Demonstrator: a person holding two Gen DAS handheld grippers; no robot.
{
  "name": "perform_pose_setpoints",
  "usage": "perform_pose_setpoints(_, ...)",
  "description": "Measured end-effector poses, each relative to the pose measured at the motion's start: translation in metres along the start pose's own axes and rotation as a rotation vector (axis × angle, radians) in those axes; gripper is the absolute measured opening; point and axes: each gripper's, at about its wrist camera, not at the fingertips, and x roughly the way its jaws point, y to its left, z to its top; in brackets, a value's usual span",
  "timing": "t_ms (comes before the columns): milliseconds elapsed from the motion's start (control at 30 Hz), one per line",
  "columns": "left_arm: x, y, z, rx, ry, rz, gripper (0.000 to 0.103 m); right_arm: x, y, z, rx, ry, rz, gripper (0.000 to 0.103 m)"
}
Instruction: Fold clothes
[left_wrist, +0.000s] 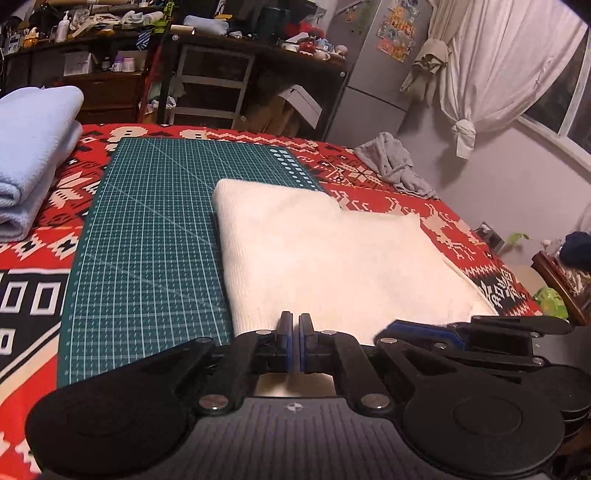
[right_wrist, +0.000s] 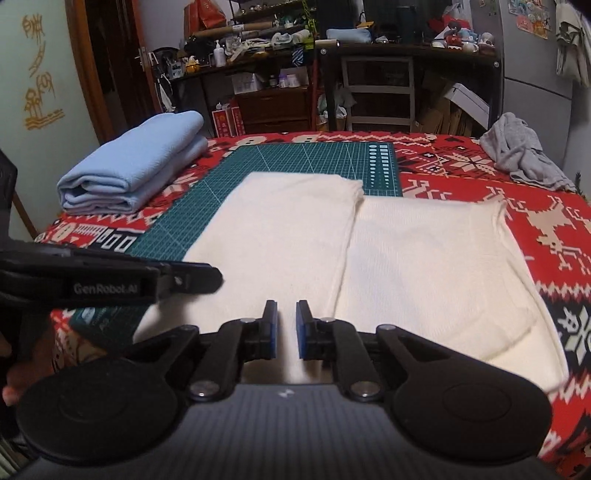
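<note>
Left gripper (left_wrist: 294, 341) nearly closed, empty; right gripper (right_wrist: 286, 328) slightly open, empty. Both at the near edge of the white garment (right_wrist: 369, 258), which lies part-folded, long axis running away, overlapping the green mat's (left_wrist: 155, 236) right edge.

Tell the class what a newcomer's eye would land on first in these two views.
A cream garment lies folded mid-table, partly on the green cutting mat, over a loud red patterned cloth. A folded blue blanket sits far left, a crumpled grey garment far right.
</note>
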Motion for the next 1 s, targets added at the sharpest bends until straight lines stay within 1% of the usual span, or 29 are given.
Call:
perform_pose_setpoints(67, -0.005, -0.002, -0.002, 0.005, 0.003, 0.003, 0.006, -0.006, 0.000, -0.005, -0.011, 0.002, 0.001, 0.010)
perform_pose_setpoints(167, -0.012, -0.008, -0.006, 0.042, 0.001, 0.015, 0.006, -0.015, 0.002, -0.011, -0.014, 0.007, -0.003, 0.009)
perform_pose_setpoints(233, -0.016, -0.009, -0.011, 0.051, 0.000, 0.020, 0.006, -0.022, 0.002, -0.021, -0.020, 0.002, -0.007, 0.009)
perform_pose_setpoints(333, -0.025, -0.012, -0.012, 0.054, 0.003, 0.027, 0.006, -0.029, 0.003, -0.024, -0.014, 0.003, -0.006, 0.010)
perform_pose_setpoints(367, -0.027, -0.013, -0.012, 0.054, 0.005, 0.030, 0.007, -0.033, 0.002, -0.022, -0.007, 0.006, -0.002, 0.012)
perform_pose_setpoints(400, -0.030, -0.014, -0.012, 0.055, 0.006, 0.032, 0.013, -0.036, 0.002, -0.019, -0.001, 0.009, 0.001, 0.013)
perform_pose_setpoints(433, -0.034, -0.016, -0.012, 0.062, 0.003, 0.037, 0.026, -0.040, 0.002, -0.016, -0.001, 0.005, -0.003, 0.021)
perform_pose_setpoints(467, -0.038, -0.018, -0.010, 0.072, -0.003, 0.043, 0.035, -0.044, 0.001, -0.013, -0.003, 0.000, -0.009, 0.032)
perform_pose_setpoints(500, -0.043, -0.020, -0.009, 0.083, -0.016, 0.053, 0.048, -0.047, -0.002, -0.008, -0.002, -0.006, -0.021, 0.036)
perform_pose_setpoints(533, -0.047, -0.021, -0.007, 0.094, -0.032, 0.066, 0.055, -0.050, -0.005, -0.003, 0.000, -0.011, -0.034, 0.042)
perform_pose_setpoints(567, -0.051, -0.022, -0.004, 0.103, -0.047, 0.084, 0.060, -0.053, -0.009, 0.001, 0.001, -0.017, -0.047, 0.056)
perform_pose_setpoints(600, -0.054, -0.021, -0.002, 0.112, -0.062, 0.106, 0.073, -0.055, -0.012, 0.006, 0.003, -0.022, -0.060, 0.067)
perform_pose_setpoints(633, -0.055, -0.019, 0.000, 0.122, -0.065, 0.122, 0.088, -0.055, -0.017, 0.010, 0.003, -0.023, -0.067, 0.084)
perform_pose_setpoints(667, -0.053, -0.016, 0.002, 0.134, -0.061, 0.134, 0.093, -0.055, -0.023, 0.014, 0.002, -0.023, -0.073, 0.090)
perform_pose_setpoints(700, -0.052, -0.013, 0.004, 0.146, -0.057, 0.147, 0.099, -0.053, -0.028, 0.016, -0.003, -0.022, -0.084, 0.090)
perform_pose_setpoints(733, -0.048, -0.009, 0.005, 0.158, -0.049, 0.163, 0.099, -0.050, -0.033, 0.017, -0.007, -0.015, -0.103, 0.094)
perform_pose_setpoints(767, -0.043, -0.005, 0.005, 0.171, -0.038, 0.180, 0.099, -0.046, -0.038, 0.019, -0.006, -0.004, -0.120, 0.101)
perform_pose_setpoints(800, -0.039, -0.002, 0.004, 0.178, -0.033, 0.199, 0.099, -0.042, -0.043, 0.019, -0.001, 0.001, -0.126, 0.102)
perform_pose_setpoints(867, -0.030, 0.005, 0.001, 0.172, -0.034, 0.229, 0.099, -0.035, -0.050, 0.018, 0.003, 0.011, -0.135, 0.102)
perform_pose_setpoints(900, -0.026, 0.010, 0.000, 0.161, -0.029, 0.230, 0.099, -0.031, -0.051, 0.016, -0.002, 0.019, -0.140, 0.102)
perform_pose_setpoints(1000, -0.016, 0.026, -0.002, 0.099, -0.005, 0.197, 0.099, -0.020, -0.054, 0.011, -0.014, 0.041, -0.153, 0.102)
